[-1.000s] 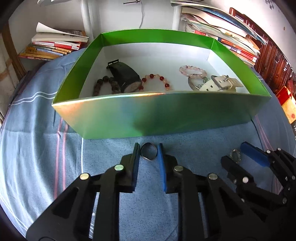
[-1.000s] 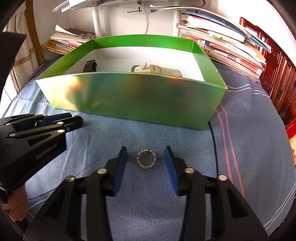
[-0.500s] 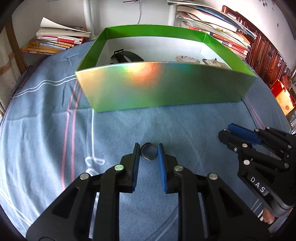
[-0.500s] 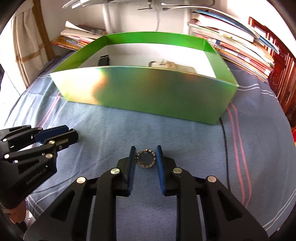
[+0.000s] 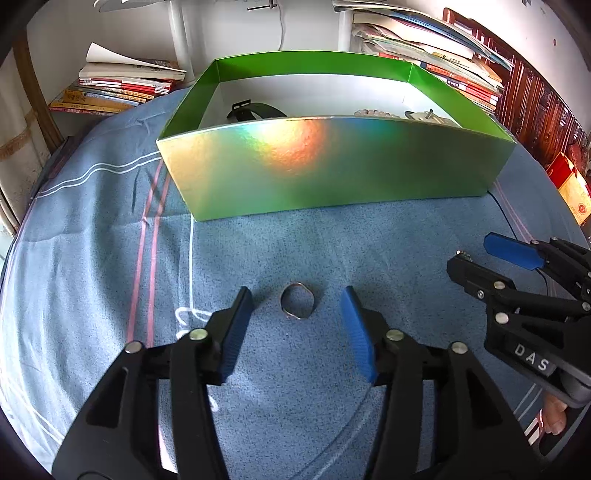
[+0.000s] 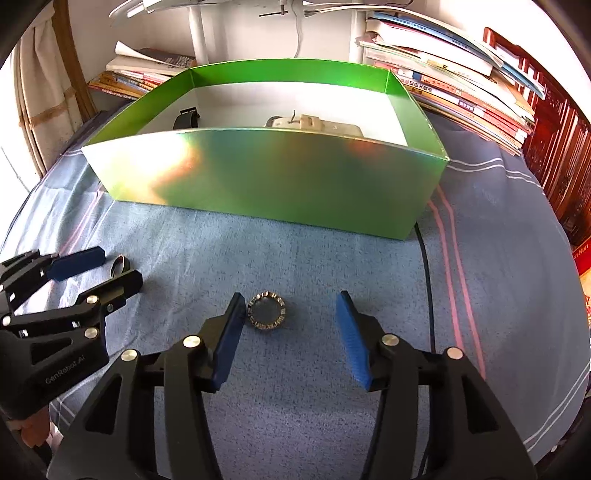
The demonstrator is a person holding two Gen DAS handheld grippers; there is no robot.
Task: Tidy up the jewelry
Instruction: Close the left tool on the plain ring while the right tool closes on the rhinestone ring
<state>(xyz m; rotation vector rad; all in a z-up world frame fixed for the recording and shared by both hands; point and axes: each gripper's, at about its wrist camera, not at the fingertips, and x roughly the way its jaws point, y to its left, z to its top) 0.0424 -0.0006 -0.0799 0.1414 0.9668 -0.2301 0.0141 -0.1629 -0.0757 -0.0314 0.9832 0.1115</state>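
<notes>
A thin wavy silver ring lies on the blue cloth between the fingers of my left gripper. Its jaws are opening and neither pad touches the ring. A round studded ring lies on the cloth inside my right gripper. Those jaws are opening too, and the ring sits close to the left pad. The green box stands beyond both, holding a black strap, a pink bead bracelet and a pale watch. Each view shows the other gripper: right gripper, left gripper.
Stacks of books lie behind the box on the left, and a second stack of books on the right. A white lamp post rises behind it. A black cable runs over the cloth at right. A dark wooden cabinet stands far right.
Both grippers were shut on their rings half a second ago. Their jaws have since spread and the rings lie loose on the cloth. The left gripper has drawn back from the box.
</notes>
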